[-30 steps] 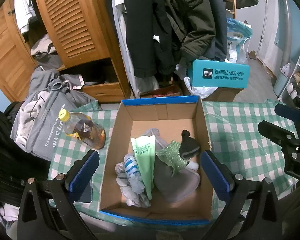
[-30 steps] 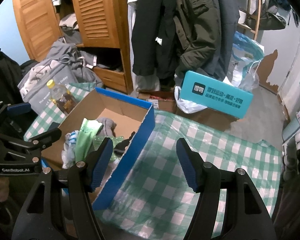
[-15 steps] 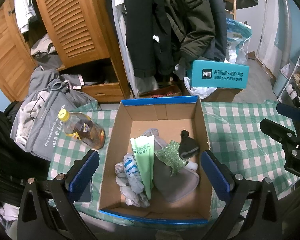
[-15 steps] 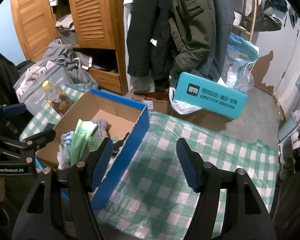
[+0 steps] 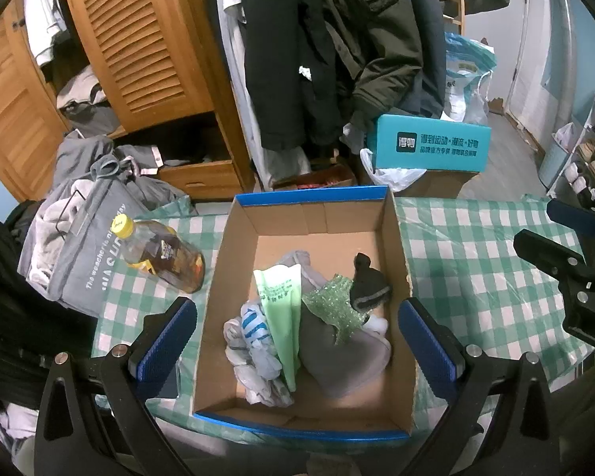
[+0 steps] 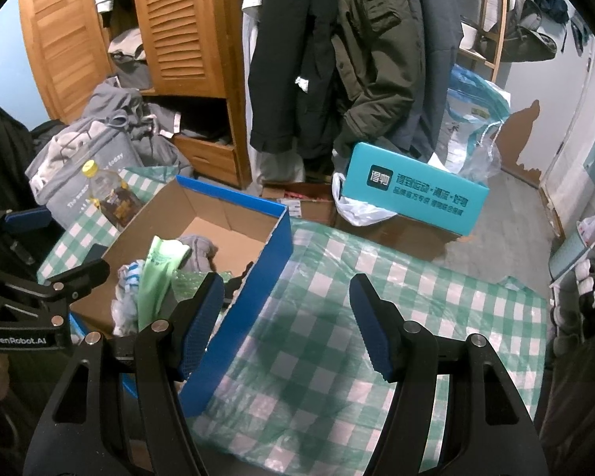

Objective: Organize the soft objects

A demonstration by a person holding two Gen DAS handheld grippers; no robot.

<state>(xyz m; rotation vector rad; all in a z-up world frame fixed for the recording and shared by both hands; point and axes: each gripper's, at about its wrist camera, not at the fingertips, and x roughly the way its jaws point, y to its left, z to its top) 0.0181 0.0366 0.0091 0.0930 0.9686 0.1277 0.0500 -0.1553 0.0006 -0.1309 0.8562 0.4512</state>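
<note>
While the soft things lie together in the open cardboard box with blue outer walls (image 5: 396, 238), nothing is held by either gripper. In the box, between the two fingers of the left gripper (image 5: 297, 341), there is a folded pale green plastic bag (image 5: 283, 309), a crumpled white bag with blue stripes (image 5: 252, 327) on its left, a grey cloth piece (image 5: 337, 361) on its right, a green sparkling scrap (image 5: 335, 305) upon the grey cloth, and a small black knitted hat (image 5: 367, 283) beyond that scrap, near the right wall of the box. The left gripper has its blue-padded fingers (image 5: 166, 341) wide apart, one on each side of the box, outside its walls, and I cannot tell if they touch the cardboard.

The right gripper (image 6: 285, 325) hangs over the green and white checked tablecloth (image 6: 436, 297), its fingers (image 6: 371, 333) apart and empty; the blue wall of the box runs just beside its left finger, and the cloth between the fingers is bare.

Beyond the left finger of the left gripper a plastic bottle with brown liquid and a yellow cap (image 5: 160, 254) lies on the tablecloth, beside a grey fabric bag with white letters (image 5: 87, 261). Farther ahead a teal box with white print (image 6: 416, 198) rests on a brown carton, in front of dark hanging coats (image 5: 317, 59) and a wooden wardrobe with slatted doors (image 5: 139, 39).
</note>
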